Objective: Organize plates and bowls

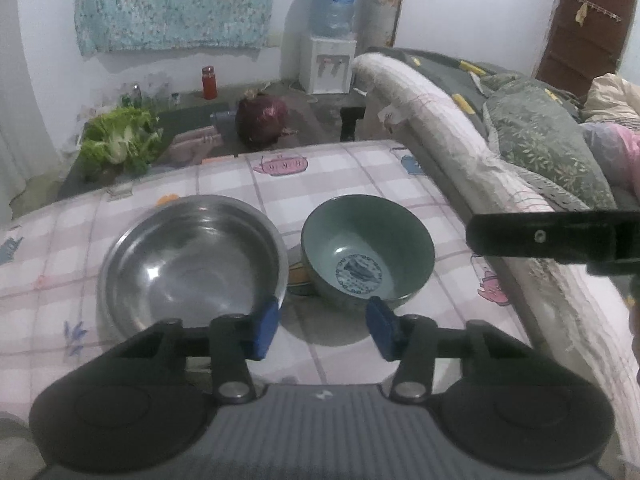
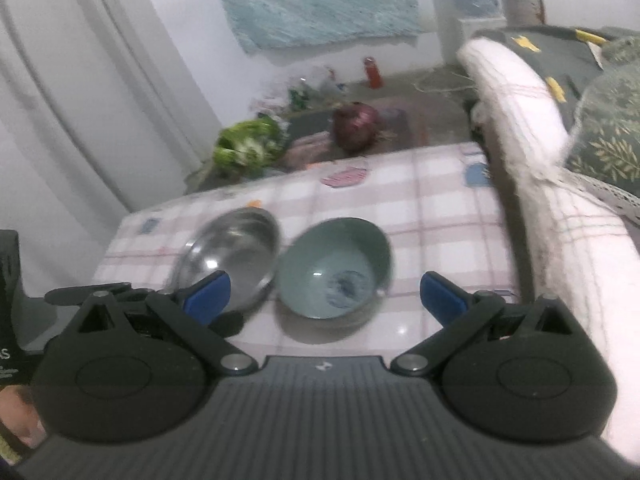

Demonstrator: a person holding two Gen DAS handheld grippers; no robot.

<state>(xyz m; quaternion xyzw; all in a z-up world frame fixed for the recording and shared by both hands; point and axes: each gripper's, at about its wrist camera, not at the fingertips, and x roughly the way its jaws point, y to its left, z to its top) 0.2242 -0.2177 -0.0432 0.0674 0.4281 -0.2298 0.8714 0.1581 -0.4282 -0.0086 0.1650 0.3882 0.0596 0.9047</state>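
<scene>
Steel bowl (image 1: 192, 260) and green bowl (image 1: 366, 250) nearly touch. Bare counter (image 1: 340, 184) lies beyond them. A padded bed edge (image 1: 460, 148) blocks the right.

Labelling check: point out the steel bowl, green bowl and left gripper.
steel bowl (image 1: 192, 256), left wrist view, inner bottom.
green bowl (image 1: 366, 254), left wrist view, inner wall.
left gripper (image 1: 323, 330), left wrist view, midway between fingertips.

Dim, flat indoor light with a cool cast. Steel bowl (image 1: 192, 264) showed glare streaks; soft shadows fell toward 6 o'clock. Right wrist view was motion-blurred throughout. Fisheye bending at edges, dark corners at 11 and 1 o'clock.
</scene>
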